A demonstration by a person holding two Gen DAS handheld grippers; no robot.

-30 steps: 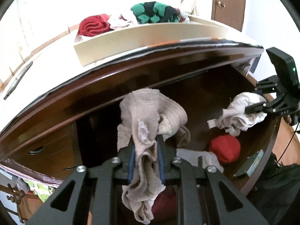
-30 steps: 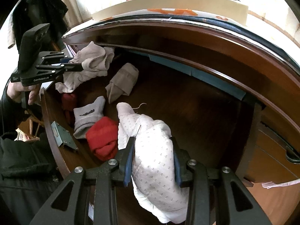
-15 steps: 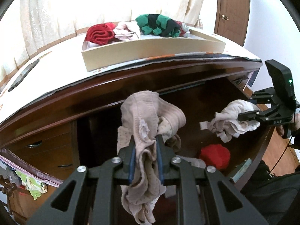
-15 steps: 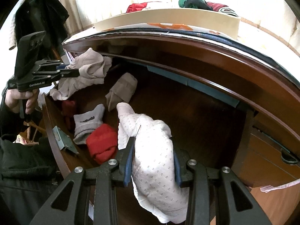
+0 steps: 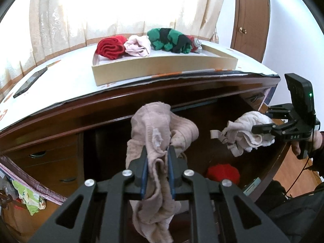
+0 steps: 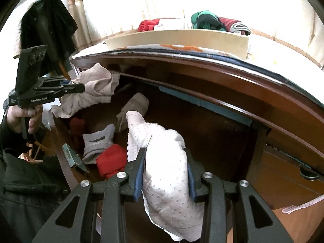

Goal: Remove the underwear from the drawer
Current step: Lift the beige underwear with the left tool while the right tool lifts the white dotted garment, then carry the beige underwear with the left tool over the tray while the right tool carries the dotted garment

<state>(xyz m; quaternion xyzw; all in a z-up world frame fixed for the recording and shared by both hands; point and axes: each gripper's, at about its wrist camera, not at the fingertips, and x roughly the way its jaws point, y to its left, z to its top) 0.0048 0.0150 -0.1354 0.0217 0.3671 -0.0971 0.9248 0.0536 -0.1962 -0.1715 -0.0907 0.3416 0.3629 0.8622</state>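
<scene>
My left gripper (image 5: 157, 167) is clamped on the beige underwear (image 5: 156, 141), and its jaws have just been closing further on the cloth. Since a second ago I have lifted that bundle clear above the open drawer (image 6: 202, 125), toward the tray (image 5: 162, 68) on the dresser top. My right gripper (image 6: 165, 169) holds the white dotted underwear (image 6: 168, 166) in a firm pinch, also above the drawer. Both pieces are out; I judge the tray comes next.
</scene>
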